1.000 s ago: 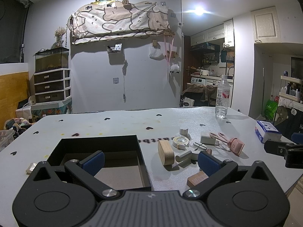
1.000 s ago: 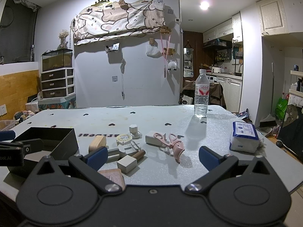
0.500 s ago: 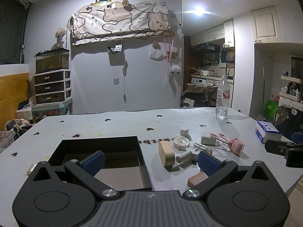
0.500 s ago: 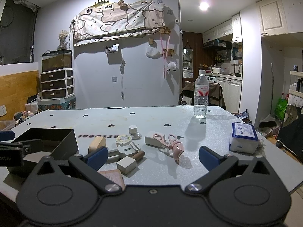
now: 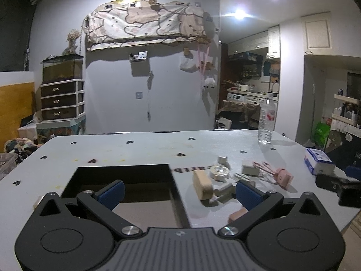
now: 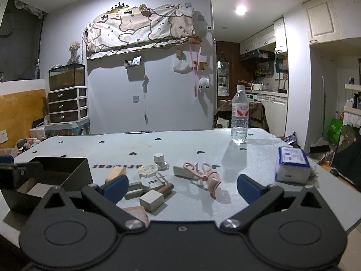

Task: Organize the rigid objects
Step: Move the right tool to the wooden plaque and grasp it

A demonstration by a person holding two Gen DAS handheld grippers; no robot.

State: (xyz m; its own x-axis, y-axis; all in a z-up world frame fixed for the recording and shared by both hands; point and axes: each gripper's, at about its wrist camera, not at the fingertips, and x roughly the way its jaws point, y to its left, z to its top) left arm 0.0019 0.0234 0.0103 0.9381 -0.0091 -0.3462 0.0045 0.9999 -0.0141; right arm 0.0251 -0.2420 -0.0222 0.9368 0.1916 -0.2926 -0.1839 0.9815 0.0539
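Clutter sits in one loose cluster on the table (image 6: 259, 158), and nothing shows in the part of the black box (image 5: 121, 174) that can be seen, so by my reading the sorting is only starting and the step in hand is choosing and reaching for a first piece. Both grippers hover with jaws wide and hold nothing: the left gripper (image 5: 179, 190) hangs over the box's near rim, the right gripper (image 6: 182, 186) over the table edge facing the pile. From the right view the box lies at nine o'clock, the cluster at eleven to twelve, the water bottle (image 6: 239, 117) far off at one and the tissue pack (image 6: 292, 164) at two, well apart from the rest. The cube (image 6: 151, 199) is nearest and stands free on its near side, so it looks the easiest first grasp; square the fingers to two flat faces before closing. The rounded wood block (image 5: 202, 184) is just beside the box and suits the left gripper. The pink scissors (image 6: 204, 172) lean on a grey block (image 6: 181, 171), and the tape roll (image 6: 148, 171) touches small parts, so I would leave those until the neighbours are gone, lest a finger nudge the heap. Come in low and slow; the flat pieces offer little height to pinch.
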